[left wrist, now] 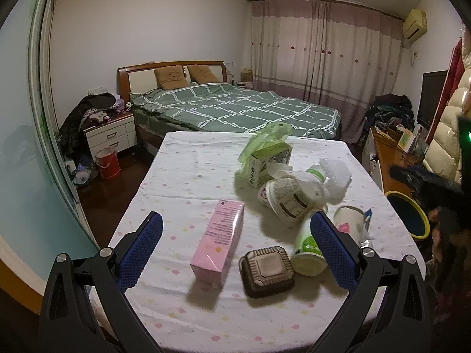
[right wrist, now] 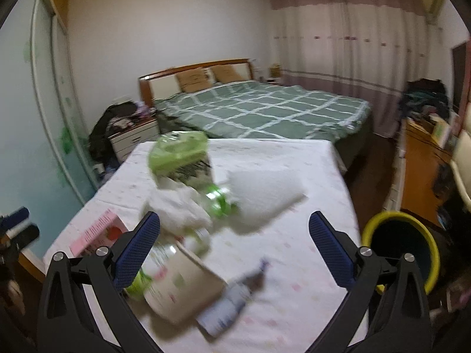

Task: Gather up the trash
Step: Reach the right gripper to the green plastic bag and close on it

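Trash lies scattered on a table with a white dotted cloth [left wrist: 182, 170]. A pink carton [left wrist: 219, 242], a brown square tray [left wrist: 268, 270] and a green-and-white cup [left wrist: 307, 250] lie between the fingers of my open left gripper [left wrist: 235, 250], which holds nothing. Farther off are a green plastic bag [left wrist: 266, 139] over a small box, a paper tub [left wrist: 290, 201] and crumpled white paper [left wrist: 337, 176]. In the blurred right wrist view my right gripper [right wrist: 234, 250] is open and empty above a paper cup [right wrist: 182, 288] and a small wrapper [right wrist: 228, 309].
A yellow-rimmed bin [right wrist: 403, 250] stands on the floor at the table's right edge, also seen as the bin [left wrist: 409, 216] from the left wrist. Beyond the table are a green-quilted bed [left wrist: 235, 108], a nightstand [left wrist: 110, 135], a red bucket [left wrist: 107, 163] and a wooden desk [right wrist: 421, 158].
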Demonstrator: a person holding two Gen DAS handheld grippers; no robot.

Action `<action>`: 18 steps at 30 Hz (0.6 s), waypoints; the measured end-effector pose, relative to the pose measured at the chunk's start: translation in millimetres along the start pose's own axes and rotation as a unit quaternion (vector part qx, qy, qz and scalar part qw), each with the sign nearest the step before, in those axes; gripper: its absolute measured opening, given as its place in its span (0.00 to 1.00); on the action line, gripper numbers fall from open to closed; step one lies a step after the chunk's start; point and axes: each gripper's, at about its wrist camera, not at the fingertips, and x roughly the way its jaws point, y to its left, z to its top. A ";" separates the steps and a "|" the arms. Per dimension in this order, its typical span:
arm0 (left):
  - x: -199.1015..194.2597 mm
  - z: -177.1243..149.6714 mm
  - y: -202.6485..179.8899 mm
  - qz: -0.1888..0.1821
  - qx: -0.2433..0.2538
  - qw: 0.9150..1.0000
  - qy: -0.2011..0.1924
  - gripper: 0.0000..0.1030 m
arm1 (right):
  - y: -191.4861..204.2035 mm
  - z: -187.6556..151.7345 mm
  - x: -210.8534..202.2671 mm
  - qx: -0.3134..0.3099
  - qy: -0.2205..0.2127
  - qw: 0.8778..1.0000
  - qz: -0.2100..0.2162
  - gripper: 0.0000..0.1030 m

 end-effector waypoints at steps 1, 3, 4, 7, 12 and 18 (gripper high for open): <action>2.5 0.7 1.8 0.001 0.000 1.000 0.000 0.96 | 6.1 9.5 11.0 -0.006 0.005 1.000 0.014 0.94; 9.1 3.3 5.3 0.005 0.000 1.000 0.002 0.96 | 15.2 24.7 29.3 -0.008 0.015 0.999 0.034 0.94; 12.1 4.4 6.1 0.005 0.000 1.000 0.004 0.96 | 19.2 31.3 37.8 -0.009 0.020 0.999 0.041 0.94; 21.4 7.7 8.8 0.003 0.001 1.000 0.007 0.96 | 37.4 57.7 72.7 -0.014 0.036 0.998 0.059 0.94; 35.6 10.8 11.5 0.008 0.005 1.000 0.010 0.96 | 59.7 95.2 126.3 0.004 0.070 0.995 0.074 0.94; 43.8 11.8 15.7 0.002 0.002 1.000 0.015 0.96 | 80.9 112.8 183.6 0.050 0.137 0.987 0.073 0.94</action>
